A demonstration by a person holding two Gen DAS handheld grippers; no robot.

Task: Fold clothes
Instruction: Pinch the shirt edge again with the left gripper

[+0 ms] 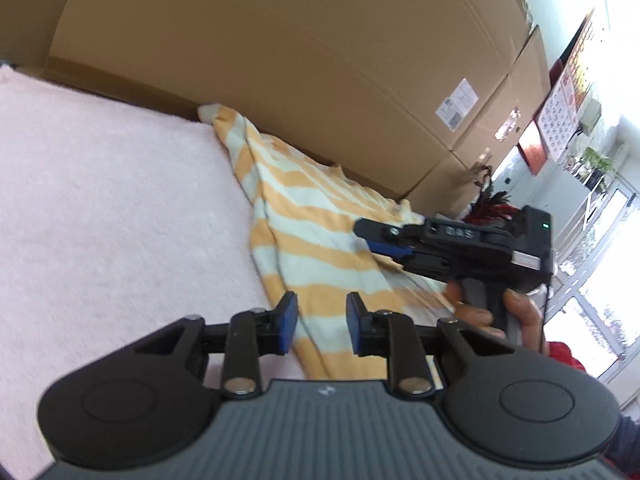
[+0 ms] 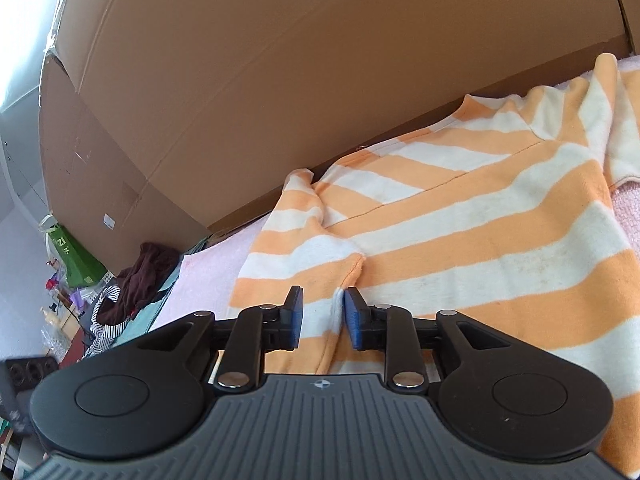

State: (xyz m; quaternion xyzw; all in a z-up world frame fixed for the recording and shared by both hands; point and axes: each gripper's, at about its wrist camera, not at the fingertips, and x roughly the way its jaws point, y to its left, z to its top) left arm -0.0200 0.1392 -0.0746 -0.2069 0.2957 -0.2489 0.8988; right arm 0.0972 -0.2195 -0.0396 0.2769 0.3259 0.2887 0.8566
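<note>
Orange and white stripes fill most of what I see: the striped garment [image 2: 460, 216] lies spread on a pink towel [image 1: 100, 208] against a wall of cardboard boxes [image 1: 280, 40]. In the right wrist view it sits directly ahead of and under my right hand-held gripper [image 2: 322, 318], running from the lower centre of the frame up to the upper right, with one sleeve bunched at centre left. The jaws stand a little apart, and a seam edge of the cloth lies in the gap between the blue pads [image 2: 294, 316]; I cannot tell whether they touch it.

In the left wrist view the garment's long axis runs from a narrow end at upper centre down to the lower centre. My left hand-held gripper [image 1: 322, 324] is parted and empty, above the garment's lower edge beside the towel. The right hand-held gripper shows at centre right, held by a hand [image 1: 496, 312], its tips over the cloth.
</note>
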